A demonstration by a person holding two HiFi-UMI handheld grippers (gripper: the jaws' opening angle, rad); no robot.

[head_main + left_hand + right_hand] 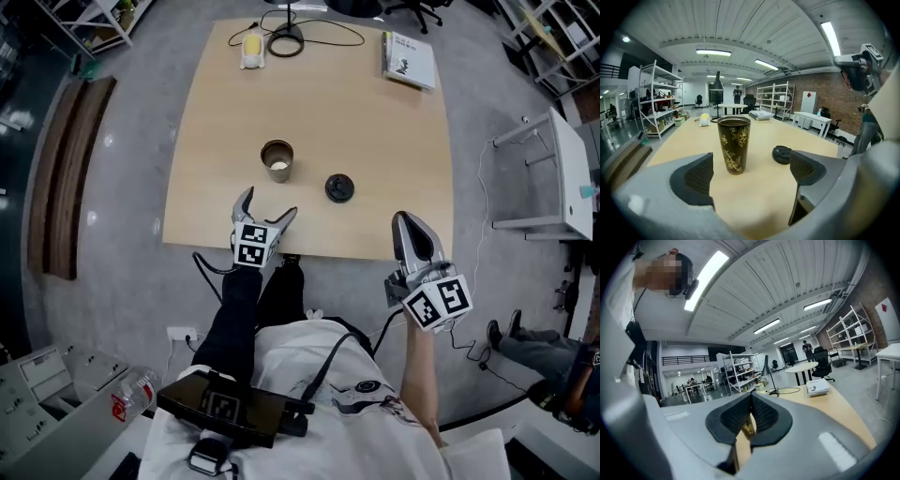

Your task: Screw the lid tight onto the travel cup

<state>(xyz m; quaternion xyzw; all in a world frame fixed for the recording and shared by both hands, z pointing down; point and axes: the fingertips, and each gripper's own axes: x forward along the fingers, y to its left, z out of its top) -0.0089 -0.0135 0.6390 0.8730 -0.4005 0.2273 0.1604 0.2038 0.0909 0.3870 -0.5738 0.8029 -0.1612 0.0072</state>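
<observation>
The cup point(277, 160) stands upright and open near the middle of the table point(375, 122). The lid point(339, 187) lies flat to its right, apart from it. The cup looks rigid, smooth and tall, so probably slippery and easy to tip; it is best taken around the lower body. The lid seems small, stiff and light, so grip it across the rim.

The left gripper point(269, 203) has its 2 jaws wide apart and empty, aimed at the cup. The right gripper point(405, 221) is closed on nothing, off the table's near edge.

A book point(409, 59) and lamp base point(286, 42) sit at the far edge, and nothing blocks either reach.
</observation>
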